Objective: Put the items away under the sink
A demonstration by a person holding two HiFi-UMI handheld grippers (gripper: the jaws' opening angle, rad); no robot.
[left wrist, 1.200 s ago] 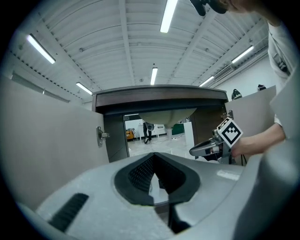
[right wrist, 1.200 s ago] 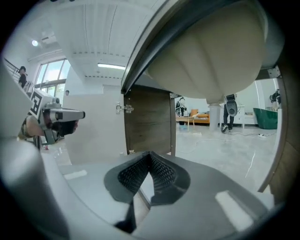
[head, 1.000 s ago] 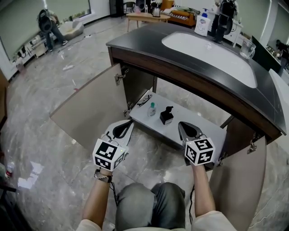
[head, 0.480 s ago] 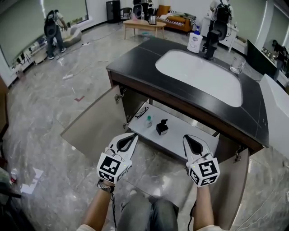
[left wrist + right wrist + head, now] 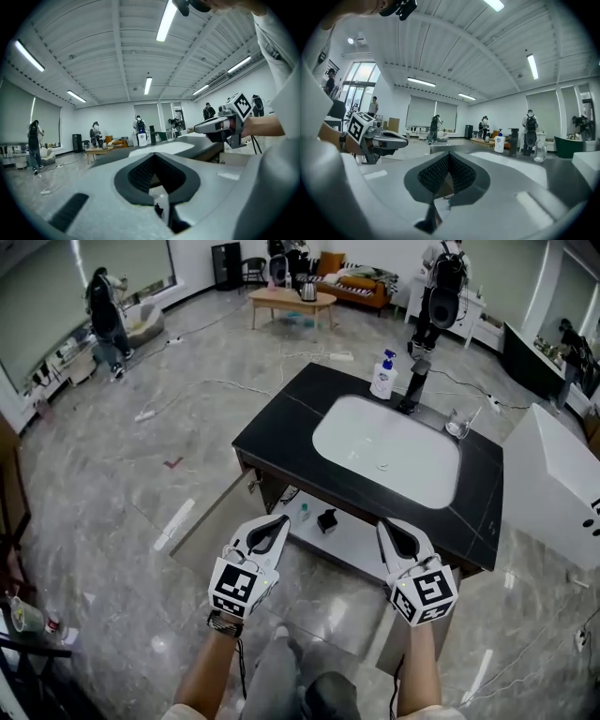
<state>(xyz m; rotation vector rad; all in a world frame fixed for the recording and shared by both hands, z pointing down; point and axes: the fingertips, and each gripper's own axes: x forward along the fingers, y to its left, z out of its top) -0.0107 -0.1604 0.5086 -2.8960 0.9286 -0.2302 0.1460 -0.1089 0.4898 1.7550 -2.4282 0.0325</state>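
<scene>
My L gripper (image 5: 277, 520) & R gripper (image 5: 386, 525) are both closed w/ nothing in them, side by side just short of the cabinet shelf (image 5: 361, 538), where small bottle (image 5: 303, 513) & black item (image 5: 326, 520) sit under the sink (image 5: 384, 451).

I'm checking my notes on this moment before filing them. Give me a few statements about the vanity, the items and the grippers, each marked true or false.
1. The left gripper and the right gripper are both empty, with their jaws together. True.
2. The soap bottle stands on the shelf under the sink. False: it stands on the black countertop, beside the faucet.
3. A small bottle and a black item sit on the shelf under the sink. True.
4. The left cabinet door is closed. False: it is swung open.
</scene>
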